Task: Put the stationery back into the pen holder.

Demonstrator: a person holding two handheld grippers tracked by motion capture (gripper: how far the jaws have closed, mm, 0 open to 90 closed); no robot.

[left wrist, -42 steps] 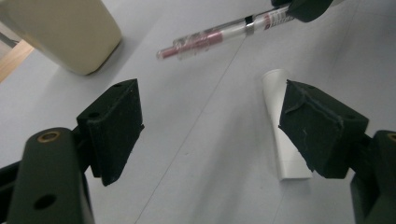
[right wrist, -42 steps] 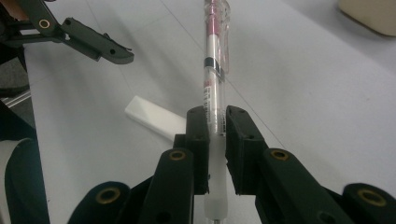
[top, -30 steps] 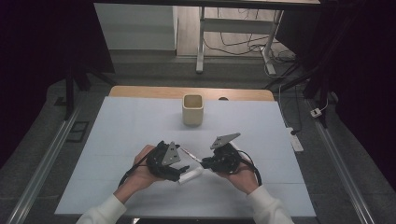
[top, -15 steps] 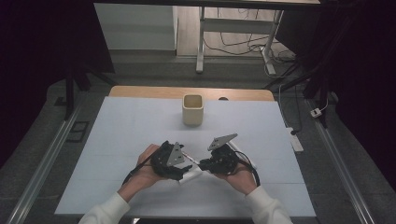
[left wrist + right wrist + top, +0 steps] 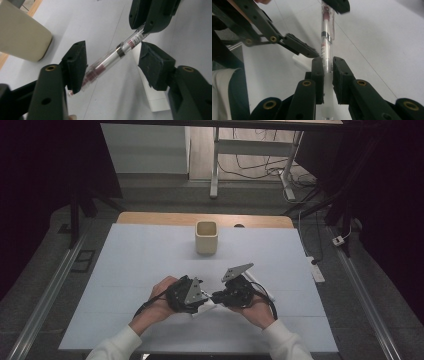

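Pen work sits low in the middle of the high view, where both hands meet over the pale blue-white table sheet [image 5: 125,270]. The right gripper [image 5: 327,65] is clenched on a clear plastic pen with a red core and a barcode label [image 5: 326,37]; in the right gripper view its two black jaws rise from the bottom centre and pinch the barrel between them, the pen running straight up toward the top of the frame. In the left gripper view the same pen [image 5: 110,60] crosses slantwise from the lower left to the upper right, off the sheet, where the right gripper's jaws hold its far end. The left gripper [image 5: 112,65] has just been closing, with the pen between its jaws: the jaw at centre left seems to touch the barrel, while the jaw at centre right stands apart from it, so it is not yet gripping. A cream, square-sided cup [image 5: 206,237] stands above the hands, well apart from them. A white flat strip [image 5: 152,100] lies on the sheet beneath the pen.
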